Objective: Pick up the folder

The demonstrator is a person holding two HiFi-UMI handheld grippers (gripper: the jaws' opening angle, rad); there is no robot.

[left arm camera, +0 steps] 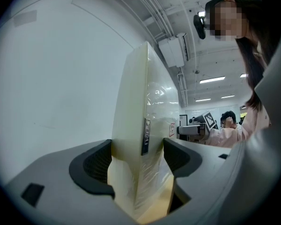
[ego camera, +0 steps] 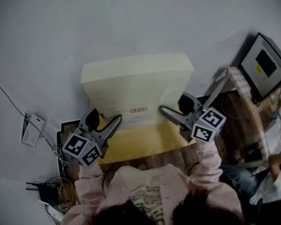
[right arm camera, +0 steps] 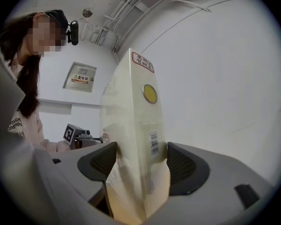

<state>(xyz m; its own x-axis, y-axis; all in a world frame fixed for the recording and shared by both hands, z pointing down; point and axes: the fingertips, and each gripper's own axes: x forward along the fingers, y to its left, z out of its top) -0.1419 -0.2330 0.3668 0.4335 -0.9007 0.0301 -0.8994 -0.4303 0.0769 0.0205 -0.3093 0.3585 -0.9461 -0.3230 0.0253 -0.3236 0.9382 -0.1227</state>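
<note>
A thick cream folder (ego camera: 138, 86), wrapped in clear film, is gripped from both ends over a yellow wooden tabletop (ego camera: 145, 142). My left gripper (ego camera: 105, 118) clamps its left end. In the left gripper view the folder (left arm camera: 140, 107) stands edge-on and fills the gap between the pads (left arm camera: 96, 165), with the gripper (left arm camera: 138, 161) shut on it. My right gripper (ego camera: 175, 106) clamps the right end. Seen from the right gripper, the folder's spine (right arm camera: 140, 125), with a yellow dot and a barcode, sits pressed between the pads (right arm camera: 182, 165) of that gripper (right arm camera: 143, 165).
A monitor (ego camera: 267, 64) stands on a small checked-top table (ego camera: 239, 78) at the right, and another person (ego camera: 271, 172) sits below it. Papers (ego camera: 33, 128), a router (ego camera: 42, 191) and cables lie at the lower left. A pale wall is behind the folder.
</note>
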